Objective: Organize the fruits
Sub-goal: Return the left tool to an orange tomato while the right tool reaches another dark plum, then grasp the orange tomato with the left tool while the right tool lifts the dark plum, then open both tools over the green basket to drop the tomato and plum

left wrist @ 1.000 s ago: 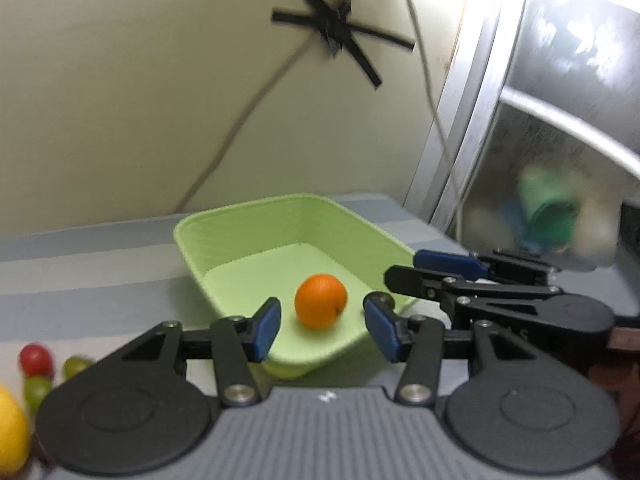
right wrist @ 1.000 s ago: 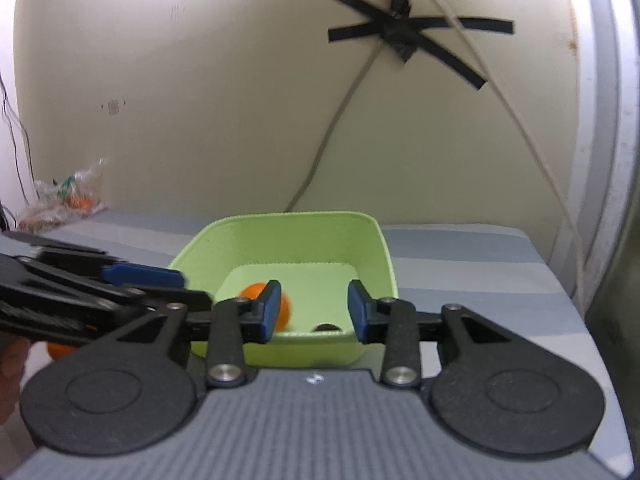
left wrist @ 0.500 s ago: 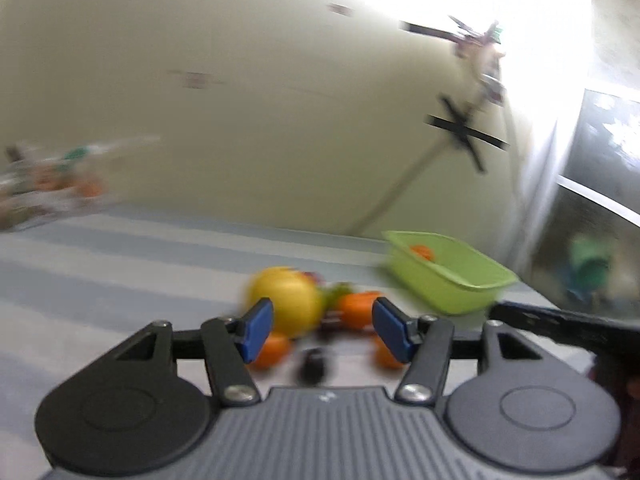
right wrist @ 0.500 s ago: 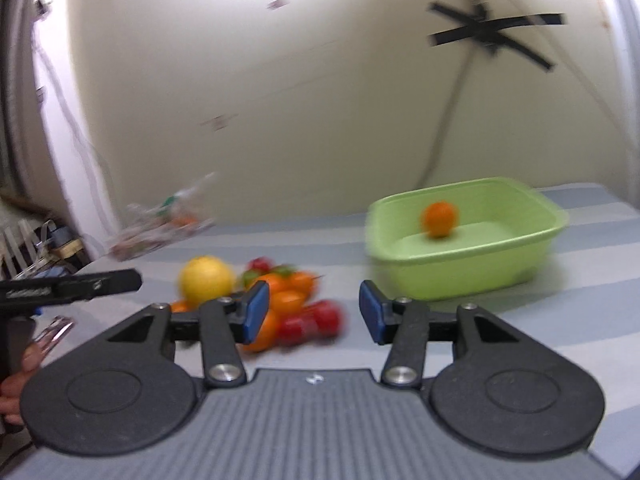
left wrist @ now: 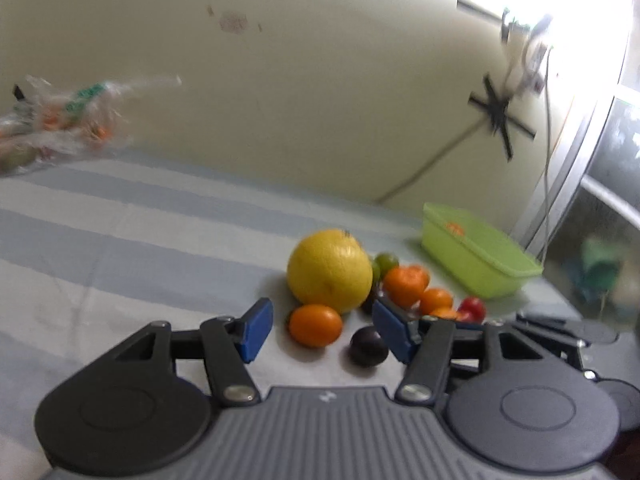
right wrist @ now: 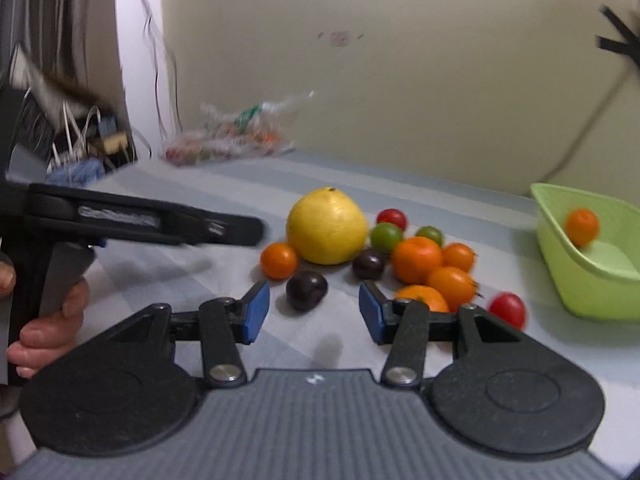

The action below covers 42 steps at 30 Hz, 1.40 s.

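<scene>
A pile of fruit lies on the striped cloth: a big yellow citrus (left wrist: 330, 270) (right wrist: 327, 226), several small oranges, red and green tomatoes and two dark plums. My left gripper (left wrist: 323, 330) is open and empty just short of a small orange (left wrist: 316, 325) and a dark plum (left wrist: 368, 346). My right gripper (right wrist: 313, 312) is open and empty too, close in front of a dark plum (right wrist: 306, 290). The green basket (left wrist: 480, 264) (right wrist: 568, 272) stands to the right with one orange (right wrist: 582, 227) inside.
In the right wrist view the left gripper's fingers (right wrist: 240, 232) reach in from the left, held by a hand (right wrist: 48, 320). A clear plastic bag (right wrist: 232, 136) lies by the back wall. Cables hang taped to the wall; a window frame (left wrist: 568, 168) stands right of the basket.
Both grippers swung left, away from the green basket and over to the fruit pile. Both sets of jaws stand wider than a second ago. The orange stays in the basket.
</scene>
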Tool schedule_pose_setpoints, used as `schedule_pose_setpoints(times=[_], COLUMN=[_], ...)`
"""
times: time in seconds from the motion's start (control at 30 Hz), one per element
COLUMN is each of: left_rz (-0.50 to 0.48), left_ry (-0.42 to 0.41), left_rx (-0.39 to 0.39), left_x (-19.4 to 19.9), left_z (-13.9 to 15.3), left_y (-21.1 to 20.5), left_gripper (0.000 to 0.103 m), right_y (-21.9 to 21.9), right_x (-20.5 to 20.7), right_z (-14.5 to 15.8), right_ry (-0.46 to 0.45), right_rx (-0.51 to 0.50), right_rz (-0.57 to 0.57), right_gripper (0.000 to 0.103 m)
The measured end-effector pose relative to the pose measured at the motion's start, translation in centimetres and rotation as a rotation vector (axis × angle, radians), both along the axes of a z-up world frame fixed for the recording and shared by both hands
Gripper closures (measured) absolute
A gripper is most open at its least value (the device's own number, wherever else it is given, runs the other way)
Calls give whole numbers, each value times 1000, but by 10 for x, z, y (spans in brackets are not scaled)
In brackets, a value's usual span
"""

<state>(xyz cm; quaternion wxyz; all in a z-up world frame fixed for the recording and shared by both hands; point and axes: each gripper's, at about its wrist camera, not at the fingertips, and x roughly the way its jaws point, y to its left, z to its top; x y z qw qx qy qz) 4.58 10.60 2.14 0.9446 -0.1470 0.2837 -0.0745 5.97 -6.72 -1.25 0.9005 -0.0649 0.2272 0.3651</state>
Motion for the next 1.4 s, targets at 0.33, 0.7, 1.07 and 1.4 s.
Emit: schedule_pose_setpoints(times=[0.33, 0.7, 1.07, 1.4], left_rz=[-3, -157, -275, -334], left_ry=[53, 31, 7, 15], left_rx=[2, -83, -109, -121], left_x=[11, -33, 28, 118], left_z=[-15, -5, 20, 38], left_y=[-2, -43, -106, -169], left_gripper=[69, 70, 70, 69], right_y=[24, -56, -137, -185], right_x=[18, -26, -3, 64], right_z=[-15, -12, -4, 6], right_ry=[12, -29, -144, -181], right_rx=[-102, -28, 49, 79], right_rz=[72, 38, -207, -385], right_gripper=[73, 73, 73, 73])
